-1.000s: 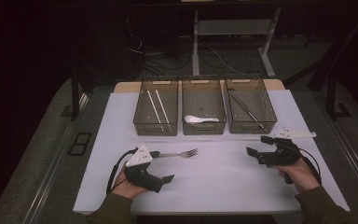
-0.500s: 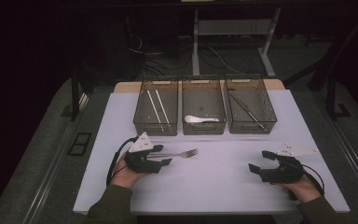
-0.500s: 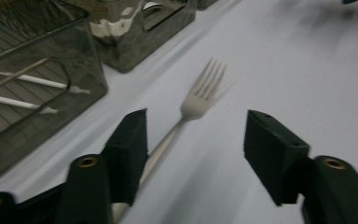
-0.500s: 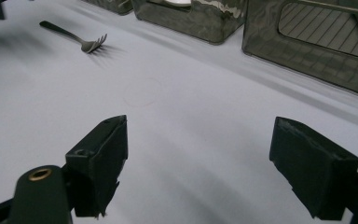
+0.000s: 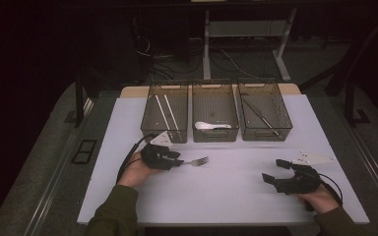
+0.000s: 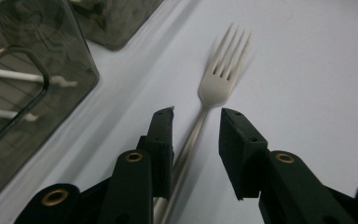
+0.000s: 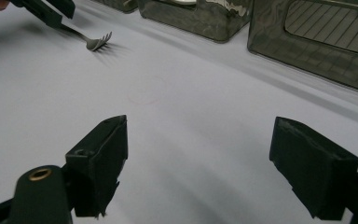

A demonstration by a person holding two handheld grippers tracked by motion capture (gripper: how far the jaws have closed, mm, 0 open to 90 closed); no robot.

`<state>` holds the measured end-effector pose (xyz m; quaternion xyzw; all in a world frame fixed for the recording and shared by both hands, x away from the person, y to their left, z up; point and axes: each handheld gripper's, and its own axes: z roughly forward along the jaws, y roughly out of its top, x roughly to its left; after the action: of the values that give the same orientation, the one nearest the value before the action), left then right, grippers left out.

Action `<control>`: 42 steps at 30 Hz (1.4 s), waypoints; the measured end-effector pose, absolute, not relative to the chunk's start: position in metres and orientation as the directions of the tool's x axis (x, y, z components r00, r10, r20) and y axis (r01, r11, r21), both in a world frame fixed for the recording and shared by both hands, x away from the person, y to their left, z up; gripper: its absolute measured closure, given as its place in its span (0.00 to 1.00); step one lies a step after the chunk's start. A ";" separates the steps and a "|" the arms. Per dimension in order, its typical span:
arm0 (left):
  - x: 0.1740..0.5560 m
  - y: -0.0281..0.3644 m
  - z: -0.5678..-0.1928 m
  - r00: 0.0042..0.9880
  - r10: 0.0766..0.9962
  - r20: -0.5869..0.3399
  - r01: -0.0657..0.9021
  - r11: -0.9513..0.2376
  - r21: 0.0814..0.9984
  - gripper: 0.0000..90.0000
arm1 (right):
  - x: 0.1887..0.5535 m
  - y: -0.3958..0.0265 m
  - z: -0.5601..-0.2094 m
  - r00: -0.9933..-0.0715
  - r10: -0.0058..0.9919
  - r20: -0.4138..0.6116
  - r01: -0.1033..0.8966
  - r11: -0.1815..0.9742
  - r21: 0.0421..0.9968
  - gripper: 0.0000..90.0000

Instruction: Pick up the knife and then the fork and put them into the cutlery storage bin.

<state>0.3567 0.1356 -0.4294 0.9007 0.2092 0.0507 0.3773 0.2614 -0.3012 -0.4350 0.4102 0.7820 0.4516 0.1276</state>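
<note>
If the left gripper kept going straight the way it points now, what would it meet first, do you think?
Most likely the fork: the left gripper has just been closing astride its handle, with the tines straight ahead. Beyond them the white table looks free, though depth is hard to judge.

We count one fork on the white table, three dark bins along its far edge, two grippers, left gripper and right gripper, and one white spoon in the middle bin.

No readable text, label or number appears anywhere (bins included).
</note>
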 end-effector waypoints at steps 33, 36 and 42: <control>0.351 0.127 -0.441 0.920 0.374 -0.115 0.356 -0.678 0.644 0.93 | 0.261 -0.302 -0.434 -0.638 0.752 0.168 0.522 0.261 0.812 0.22; 0.348 0.128 -0.438 0.917 0.379 -0.124 0.362 -0.661 0.657 0.93 | 0.261 -0.302 -0.433 -0.636 0.752 0.174 0.525 0.257 0.811 0.22; 0.341 0.131 -0.425 0.913 0.384 -0.140 0.360 -0.595 0.718 0.93 | 0.261 -0.300 -0.427 -0.637 0.744 0.203 0.540 0.243 0.806 0.21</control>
<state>0.3409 0.1309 -0.4248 0.8930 0.2085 0.0150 0.3987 0.2613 -0.3003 -0.4274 0.4113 0.7804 0.4577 0.1112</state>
